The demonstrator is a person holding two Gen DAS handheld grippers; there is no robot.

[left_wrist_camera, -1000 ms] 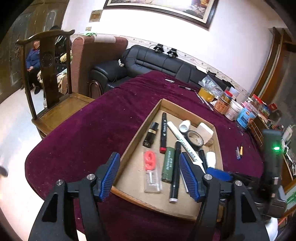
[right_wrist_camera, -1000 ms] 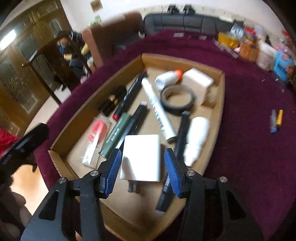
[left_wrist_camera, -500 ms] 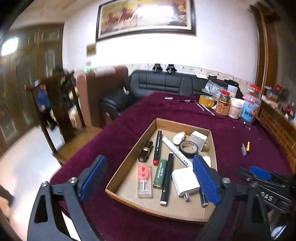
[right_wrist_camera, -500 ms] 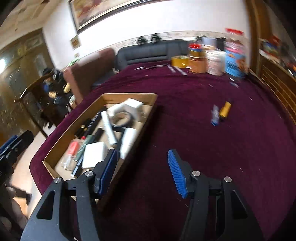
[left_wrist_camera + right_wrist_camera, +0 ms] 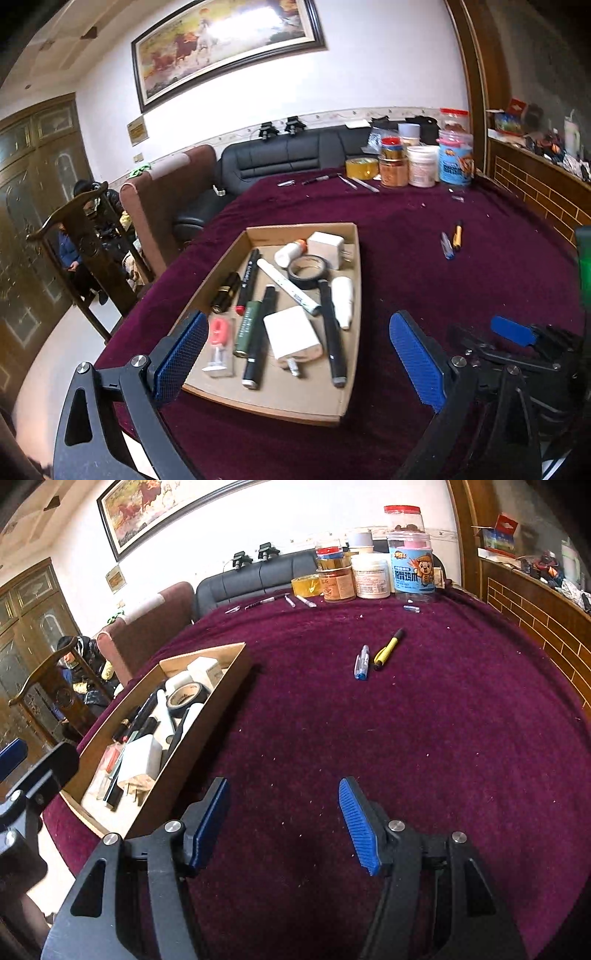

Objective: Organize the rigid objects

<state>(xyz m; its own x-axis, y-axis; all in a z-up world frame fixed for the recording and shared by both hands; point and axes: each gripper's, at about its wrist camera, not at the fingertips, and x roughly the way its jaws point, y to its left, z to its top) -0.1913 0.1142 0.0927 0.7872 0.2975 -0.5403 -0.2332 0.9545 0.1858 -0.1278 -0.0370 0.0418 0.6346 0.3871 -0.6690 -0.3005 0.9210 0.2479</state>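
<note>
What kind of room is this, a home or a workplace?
Most likely a home living room: a black leather sofa stands behind the table, a large framed painting hangs on the wall, and food jars sit on the table's purple cloth.

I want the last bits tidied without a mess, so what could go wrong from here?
1. The yellow pen and blue-clear pen lie almost touching on the maroon cloth; the open right gripper might nudge one while pinching the other.
2. The shallow cardboard tray is crowded; another item could land on the white charger block and slide.
</note>
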